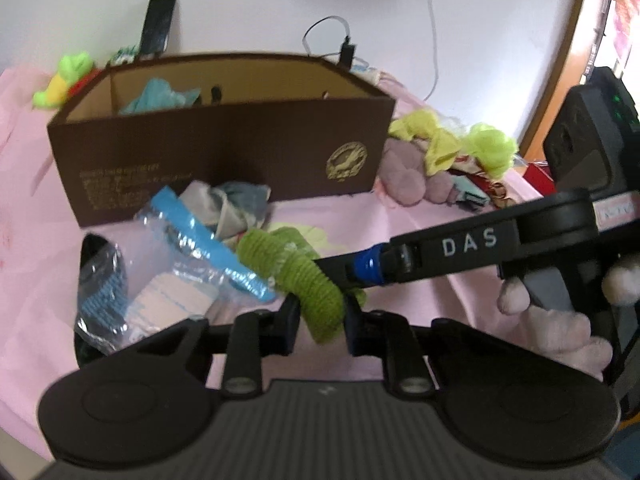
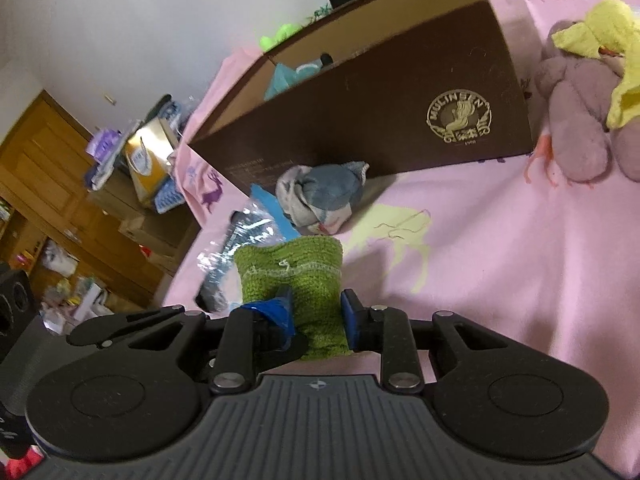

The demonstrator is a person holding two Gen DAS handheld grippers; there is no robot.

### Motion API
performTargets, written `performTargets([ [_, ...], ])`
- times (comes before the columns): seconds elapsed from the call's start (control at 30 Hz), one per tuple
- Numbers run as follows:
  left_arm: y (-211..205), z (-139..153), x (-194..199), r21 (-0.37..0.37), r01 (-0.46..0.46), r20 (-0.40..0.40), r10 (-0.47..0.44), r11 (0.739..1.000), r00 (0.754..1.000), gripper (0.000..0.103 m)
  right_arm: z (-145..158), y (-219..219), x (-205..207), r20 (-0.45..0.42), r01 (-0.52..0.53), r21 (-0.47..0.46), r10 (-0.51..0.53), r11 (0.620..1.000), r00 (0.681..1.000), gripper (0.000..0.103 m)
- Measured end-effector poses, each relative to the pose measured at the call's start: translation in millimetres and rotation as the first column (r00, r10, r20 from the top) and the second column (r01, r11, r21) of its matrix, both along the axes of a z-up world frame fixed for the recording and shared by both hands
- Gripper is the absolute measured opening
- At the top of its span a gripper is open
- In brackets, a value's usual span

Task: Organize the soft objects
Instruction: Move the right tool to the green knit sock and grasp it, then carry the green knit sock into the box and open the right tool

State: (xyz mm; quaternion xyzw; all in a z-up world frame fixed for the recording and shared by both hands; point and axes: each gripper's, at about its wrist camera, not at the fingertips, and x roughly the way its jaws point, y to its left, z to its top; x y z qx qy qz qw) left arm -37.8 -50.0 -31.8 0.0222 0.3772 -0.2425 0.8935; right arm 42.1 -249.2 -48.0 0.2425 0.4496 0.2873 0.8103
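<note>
— Where's the box [image 1: 224, 156] from my seat?
— Behind the balled socks [image 1: 236, 204]; plastic packet [image 1: 168, 280] lies left of them, plush toy [image 2: 576, 120] right of the box, cloth [image 1: 156, 96] inside it.

Bed covered by pink sheet [image 2: 500, 264] printed with deer figures. Lying on it: open brown cardboard box [image 1: 224, 152], upright; bundled grey-blue cloth [image 2: 324, 196] just in front of box; clear plastic packet [image 1: 160, 280] with blue strip beside cloth; purple plush toy [image 2: 576, 120] right of box, yellow-green fabric [image 2: 612, 32] draped over it; neon green toy [image 1: 64, 80] behind box's left end
</note>
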Motion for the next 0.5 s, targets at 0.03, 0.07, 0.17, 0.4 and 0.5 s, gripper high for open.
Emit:
performTargets([
  [0.03, -0.7, 3.4, -1.4, 0.001, 0.006, 0.011, -0.006, 1.000, 1.000, 0.017, 3.8, -1.7, -1.0, 0.004, 0.002, 0.008, -0.002, 1.000, 1.000, 0.008],
  [0.07, -0.6, 7.9, -3.0, -0.001, 0.012, 0.023, -0.012, 1.000, 1.000, 0.017, 8.0, -3.5, -2.2, 0.009, 0.004, 0.019, -0.005, 1.000, 1.000, 0.008],
  [0.17, 1.5, 23.3, -5.4, -0.026, 0.019, 0.059, -0.017, 0.999, 0.998, 0.016, 22.8, -5.9, -1.8, 0.040, 0.008, 0.042, -0.009, 0.999, 0.999, 0.007],
  [0.4, 19.2, 63.9, 3.1, -0.093, 0.019, 0.150, -0.005, 0.995, 0.989, 0.016, 61.9, 3.1, 15.3, 0.151, -0.013, 0.074, 0.001, 0.997, 0.989, 0.007],
  [0.5, 30.7, 80.1, 15.1, -0.119, 0.014, 0.183, 0.008, 0.993, 0.983, 0.016, 75.1, 11.6, 30.5, 0.196, -0.024, 0.085, 0.007, 0.996, 0.981, 0.007],
])
